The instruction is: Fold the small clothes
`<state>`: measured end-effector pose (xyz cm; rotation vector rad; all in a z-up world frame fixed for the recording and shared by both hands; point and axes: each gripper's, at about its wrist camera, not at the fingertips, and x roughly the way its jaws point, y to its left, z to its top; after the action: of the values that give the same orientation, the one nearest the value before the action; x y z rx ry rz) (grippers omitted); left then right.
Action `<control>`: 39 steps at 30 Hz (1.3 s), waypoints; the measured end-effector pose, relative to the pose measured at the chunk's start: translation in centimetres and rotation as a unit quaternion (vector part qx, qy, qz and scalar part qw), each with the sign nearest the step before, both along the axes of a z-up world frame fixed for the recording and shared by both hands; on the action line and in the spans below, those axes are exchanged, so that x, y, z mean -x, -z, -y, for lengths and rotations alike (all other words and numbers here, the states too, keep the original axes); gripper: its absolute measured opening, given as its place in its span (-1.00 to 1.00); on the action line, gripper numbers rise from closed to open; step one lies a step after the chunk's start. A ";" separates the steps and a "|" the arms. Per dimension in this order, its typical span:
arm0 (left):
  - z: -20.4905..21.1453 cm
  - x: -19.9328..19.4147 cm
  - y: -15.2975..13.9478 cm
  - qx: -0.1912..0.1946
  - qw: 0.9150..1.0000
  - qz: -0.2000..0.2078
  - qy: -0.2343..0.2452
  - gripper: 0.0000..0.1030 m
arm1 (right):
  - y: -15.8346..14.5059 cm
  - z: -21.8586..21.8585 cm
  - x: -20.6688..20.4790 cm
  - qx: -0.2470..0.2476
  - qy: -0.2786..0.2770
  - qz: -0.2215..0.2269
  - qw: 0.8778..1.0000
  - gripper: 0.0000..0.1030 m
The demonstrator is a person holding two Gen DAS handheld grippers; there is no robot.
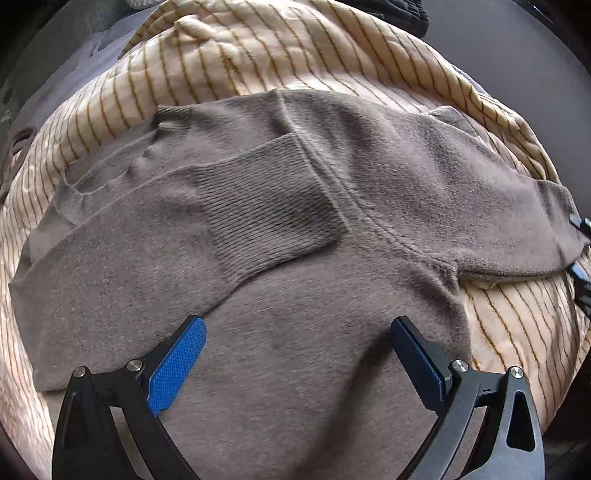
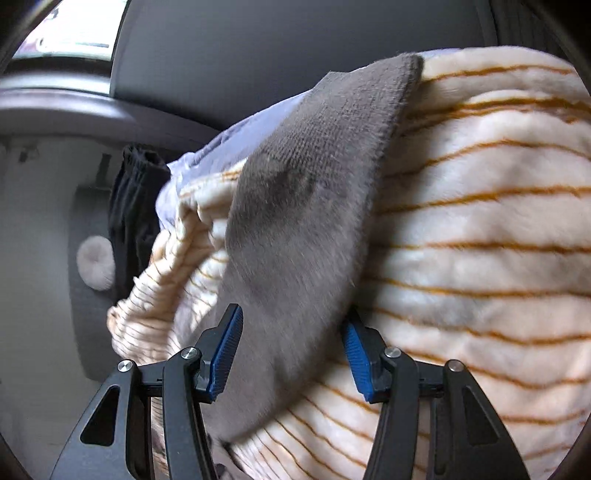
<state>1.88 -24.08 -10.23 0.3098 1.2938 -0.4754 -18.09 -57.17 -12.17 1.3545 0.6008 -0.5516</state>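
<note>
A small grey-brown sweater [image 1: 295, 229] lies on a cream blanket with thin orange stripes [image 1: 229, 62]. Its left sleeve, with a ribbed cuff [image 1: 273, 206], is folded across the chest. Its right sleeve [image 1: 517, 229] stretches out to the right. My left gripper [image 1: 297, 332] is open just above the sweater's lower body, touching nothing. In the right wrist view the right sleeve [image 2: 295, 240] runs from its ribbed cuff at the top down between the fingers of my right gripper [image 2: 291, 332]. The jaws stand apart around the sleeve, not closed on it.
The striped blanket [image 2: 480, 221] is bunched into a mound over a lilac sheet [image 2: 236, 144]. A black garment [image 2: 133, 206] hangs at the left, with a round pale cushion [image 2: 95, 262] beside it. Dark fabric [image 1: 402, 14] lies at the far edge.
</note>
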 end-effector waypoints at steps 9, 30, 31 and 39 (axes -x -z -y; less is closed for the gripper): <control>1.4 -0.7 0.8 -0.004 1.000 0.001 -0.025 0.95 | 1.2 1.3 -2.1 -0.056 0.016 0.099 0.993 -0.29; -14.4 -2.2 -2.1 0.008 0.993 0.019 -0.119 0.95 | -7.9 -9.9 -19.7 -0.003 -0.287 0.212 0.934 -0.87; -15.7 -2.4 -2.2 0.009 0.991 0.022 -0.130 0.95 | -8.3 -10.9 -20.9 0.006 -0.306 0.208 0.929 -0.87; -25.2 -3.3 -2.3 -0.001 0.977 0.035 -0.210 0.95 | -6.9 -25.8 -29.8 0.048 -0.497 0.139 0.855 -0.87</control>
<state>5.17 1.12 -7.92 0.0477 1.2486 -0.1026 11.69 -31.34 -5.24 0.8328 0.9116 0.4488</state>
